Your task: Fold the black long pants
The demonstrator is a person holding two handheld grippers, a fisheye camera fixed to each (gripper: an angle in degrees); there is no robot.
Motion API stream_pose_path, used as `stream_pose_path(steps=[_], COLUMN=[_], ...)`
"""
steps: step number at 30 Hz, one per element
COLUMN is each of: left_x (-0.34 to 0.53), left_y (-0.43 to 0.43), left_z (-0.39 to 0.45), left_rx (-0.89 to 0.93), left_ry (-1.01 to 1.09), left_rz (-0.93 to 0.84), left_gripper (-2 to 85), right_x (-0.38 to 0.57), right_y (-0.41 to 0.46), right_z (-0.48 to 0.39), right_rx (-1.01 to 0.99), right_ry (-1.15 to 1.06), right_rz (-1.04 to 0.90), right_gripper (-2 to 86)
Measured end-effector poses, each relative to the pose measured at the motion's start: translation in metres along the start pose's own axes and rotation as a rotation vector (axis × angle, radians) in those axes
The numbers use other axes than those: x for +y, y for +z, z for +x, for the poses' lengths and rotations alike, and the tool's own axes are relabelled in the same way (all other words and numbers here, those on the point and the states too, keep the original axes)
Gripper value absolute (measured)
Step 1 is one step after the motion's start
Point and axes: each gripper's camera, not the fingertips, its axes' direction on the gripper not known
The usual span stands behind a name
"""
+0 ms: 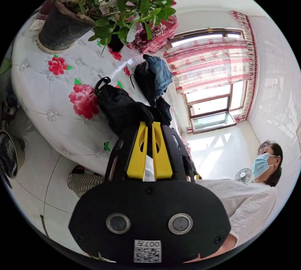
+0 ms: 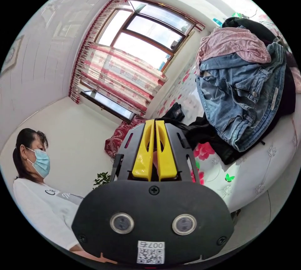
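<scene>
Both grippers pinched on black fabric at the table edge, pants bunched, fold not begun.

Left gripper view: potted plant (image 1: 94, 6) upper left on the flowered table cover (image 1: 47, 88); black long pants (image 1: 120, 108) crumpled at centre; the left gripper (image 1: 149, 124) has its yellow jaws nearly together on the black cloth, apparently clamped to lift it clear. Denim garment (image 1: 160, 73) just above; person (image 1: 250, 188) lower right. Right gripper view: person lower left; the right gripper (image 2: 155, 122) at centre has jaws drawn close at black fabric, though whether they bite it is hard to tell; clothes pile (image 2: 244, 91) upper right, jeans over dark items, likely waiting.
</scene>
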Motion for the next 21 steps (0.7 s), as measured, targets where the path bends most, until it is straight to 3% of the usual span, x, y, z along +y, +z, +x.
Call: stream_pose_path(steps=[6, 12, 21], left_x=[0.012, -0.032, -0.160], left_y=[-0.005, 0.042, 0.210], left_z=[-0.006, 0.008, -0.020], left_rx=[-0.040, -0.031, -0.211], left_ry=[-0.047, -0.014, -0.207], left_rz=[-0.026, -0.049, -0.081], left_gripper=[-0.7, -0.7, 1.6], right_x=[0.006, -0.016, -0.105], right_y=[0.003, 0.055, 0.261], right_z=[0.016, 0.027, 0.055], right_rx=[0.063, 0.123, 0.292], right_ry=[0.081, 0.112, 0.071], right_rz=[-0.013, -0.028, -0.196], right_gripper=[-0.3, -0.2, 1.4])
